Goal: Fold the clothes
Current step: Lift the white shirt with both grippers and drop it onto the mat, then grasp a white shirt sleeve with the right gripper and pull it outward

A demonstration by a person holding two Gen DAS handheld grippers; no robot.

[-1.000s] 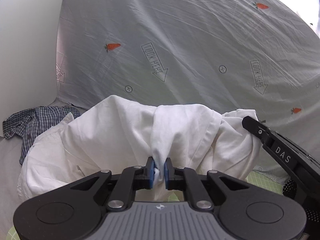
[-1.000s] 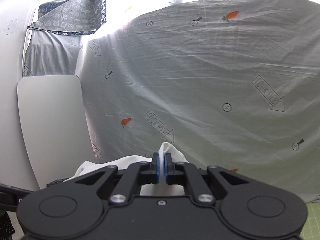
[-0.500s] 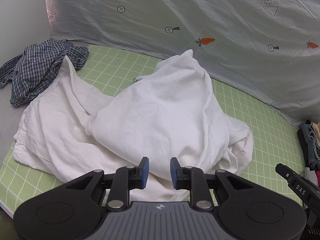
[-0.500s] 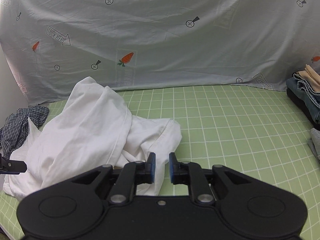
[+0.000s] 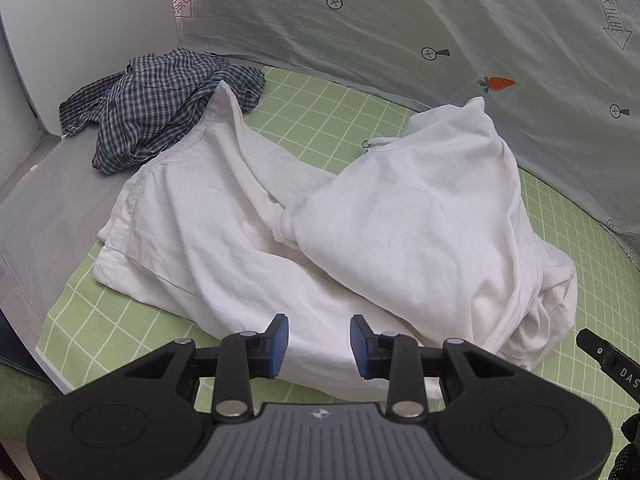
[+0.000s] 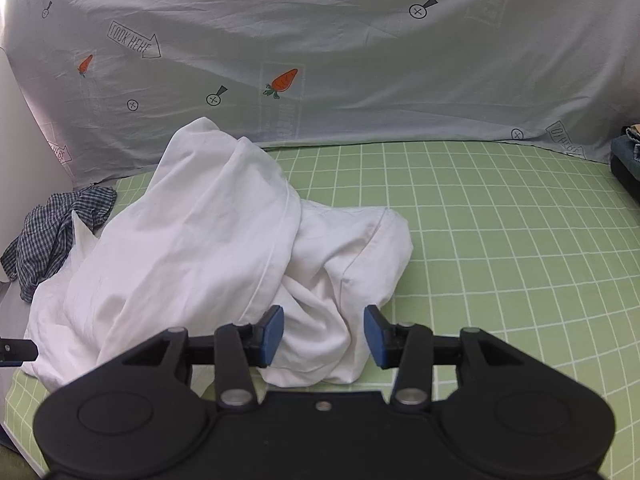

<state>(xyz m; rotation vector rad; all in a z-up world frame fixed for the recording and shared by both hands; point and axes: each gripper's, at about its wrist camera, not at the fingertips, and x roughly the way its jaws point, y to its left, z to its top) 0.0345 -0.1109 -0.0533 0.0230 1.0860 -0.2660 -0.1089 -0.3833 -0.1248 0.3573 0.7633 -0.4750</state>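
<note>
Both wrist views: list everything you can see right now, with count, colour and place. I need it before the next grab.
white garment: one, white, crumpled in a heap on the mat, just ahead of both tongs
checked shirt: one, dark blue and white, bunched at the far left, its edge under the white garment's corner
mat: one, green with white grid, under the clothes
backdrop sheet: one, pale grey with carrots and arrows, hanging behind the mat
white panel: one, white, upright at far left
stacked clothes: count unclear, dark blue, far right edge
left tongs: open, holding nothing
right tongs: open, holding nothing
</note>
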